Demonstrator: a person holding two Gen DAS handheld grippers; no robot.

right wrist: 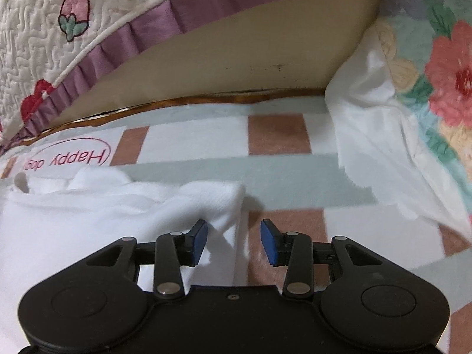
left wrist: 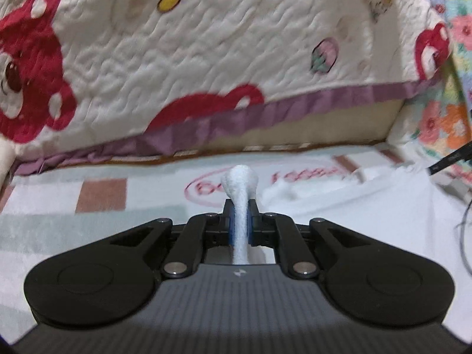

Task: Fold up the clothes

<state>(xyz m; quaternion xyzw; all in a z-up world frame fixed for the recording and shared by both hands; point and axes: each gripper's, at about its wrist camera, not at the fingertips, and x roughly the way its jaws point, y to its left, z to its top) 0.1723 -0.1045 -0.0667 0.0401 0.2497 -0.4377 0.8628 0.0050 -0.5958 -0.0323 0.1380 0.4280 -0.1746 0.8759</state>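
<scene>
A white fleecy garment [left wrist: 354,206] lies on a checked blanket [left wrist: 100,194]. My left gripper [left wrist: 241,221] is shut on a pinched fold of the white cloth [left wrist: 240,183], which bulges out past the blue pads. In the right wrist view the same white garment [right wrist: 88,212] lies at the left, its corner between the fingers. My right gripper [right wrist: 233,242] stands open over that corner; the left blue pad [right wrist: 198,242] rests against the cloth and the right pad [right wrist: 270,243] is clear of it over the blanket [right wrist: 277,138].
A quilted cover with red bears and a purple frill [left wrist: 206,59] hangs down a beige panel [right wrist: 221,59] behind the blanket. A flowered pillow [right wrist: 442,88] with white cloth [right wrist: 377,147] lies at the right. A dark cable [left wrist: 448,159] shows at the right edge.
</scene>
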